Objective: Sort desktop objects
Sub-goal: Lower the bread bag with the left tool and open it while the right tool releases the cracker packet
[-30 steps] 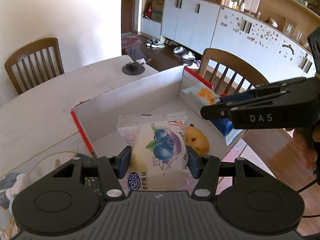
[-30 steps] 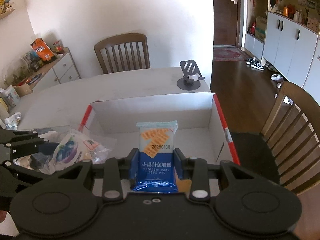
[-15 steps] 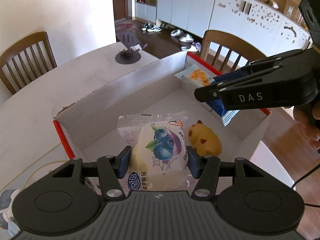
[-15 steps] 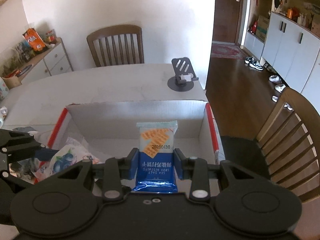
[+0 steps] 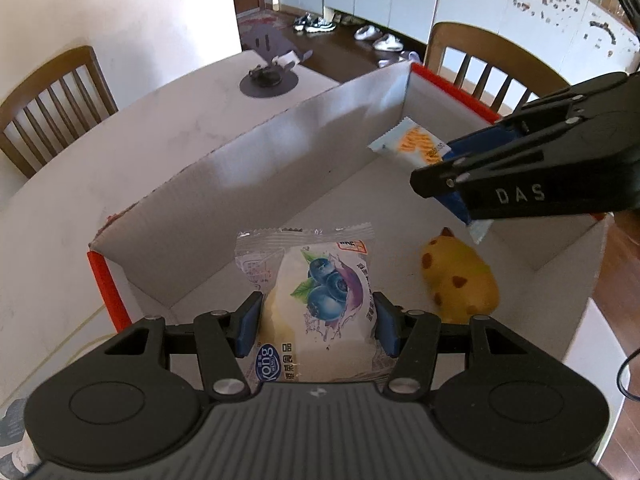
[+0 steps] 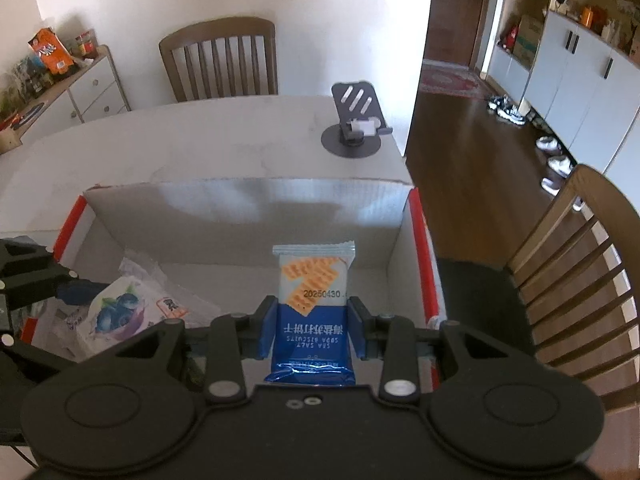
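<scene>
White marble-look worktop (image 6: 200, 152) carries a cardboard box (image 5: 280, 152) with red edges. Above the box, the left claw (image 5: 318, 322) pinches a blueberry bun pack (image 5: 320, 304); the right claw (image 6: 312, 328) pinches a biscuit pack (image 6: 312, 292). A yellow toy (image 5: 460, 280) lies in the box at 3 o'clock of the bun. A phone stand (image 6: 356, 128) sits at 12 o'clock beyond the box. Wooden chairs (image 6: 220, 60), white cabinets (image 6: 580, 80) and dark floorboards (image 6: 472, 140) surround.

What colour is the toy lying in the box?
Yellow toy with brown spots, clearest in the left wrist view.
</scene>
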Demonstrator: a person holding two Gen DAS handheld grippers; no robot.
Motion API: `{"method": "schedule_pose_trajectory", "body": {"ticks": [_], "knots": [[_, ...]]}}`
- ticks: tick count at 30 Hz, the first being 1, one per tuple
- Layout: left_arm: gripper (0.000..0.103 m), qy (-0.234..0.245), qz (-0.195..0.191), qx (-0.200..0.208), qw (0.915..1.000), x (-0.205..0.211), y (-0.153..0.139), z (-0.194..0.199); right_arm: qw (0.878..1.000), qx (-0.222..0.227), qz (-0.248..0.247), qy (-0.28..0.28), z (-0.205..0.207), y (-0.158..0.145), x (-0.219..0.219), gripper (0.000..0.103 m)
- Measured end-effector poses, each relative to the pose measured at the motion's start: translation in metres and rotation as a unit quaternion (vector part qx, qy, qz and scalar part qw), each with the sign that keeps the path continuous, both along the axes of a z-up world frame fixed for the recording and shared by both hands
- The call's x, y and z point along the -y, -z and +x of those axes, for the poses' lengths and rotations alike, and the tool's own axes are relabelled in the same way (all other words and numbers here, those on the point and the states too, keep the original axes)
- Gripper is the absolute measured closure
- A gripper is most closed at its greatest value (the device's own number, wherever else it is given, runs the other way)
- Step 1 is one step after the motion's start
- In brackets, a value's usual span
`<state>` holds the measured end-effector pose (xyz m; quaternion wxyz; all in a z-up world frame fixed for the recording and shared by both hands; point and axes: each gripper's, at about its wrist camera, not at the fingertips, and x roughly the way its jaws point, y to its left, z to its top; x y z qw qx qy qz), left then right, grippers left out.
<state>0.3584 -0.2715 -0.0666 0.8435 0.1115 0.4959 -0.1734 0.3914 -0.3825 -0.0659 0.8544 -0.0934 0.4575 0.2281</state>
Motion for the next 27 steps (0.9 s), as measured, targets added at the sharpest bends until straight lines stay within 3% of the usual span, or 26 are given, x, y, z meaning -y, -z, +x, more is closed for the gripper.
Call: {"method": "schedule_pose_trajectory", "body": {"ticks": [13,27], "knots": [[0.047,0.011,0.008,-0.035,0.9993,0.011,0.017,0.012,0.998,-0.044,-0.036,-0.01,0.013,0.029,-0.021,0.067],[0.046,0.002,-0.017,-0.047,0.9987,0.004,0.021,0.015,0.996,-0.075,-0.054,-0.008,0.019,0.046,-0.024,0.067]]}}
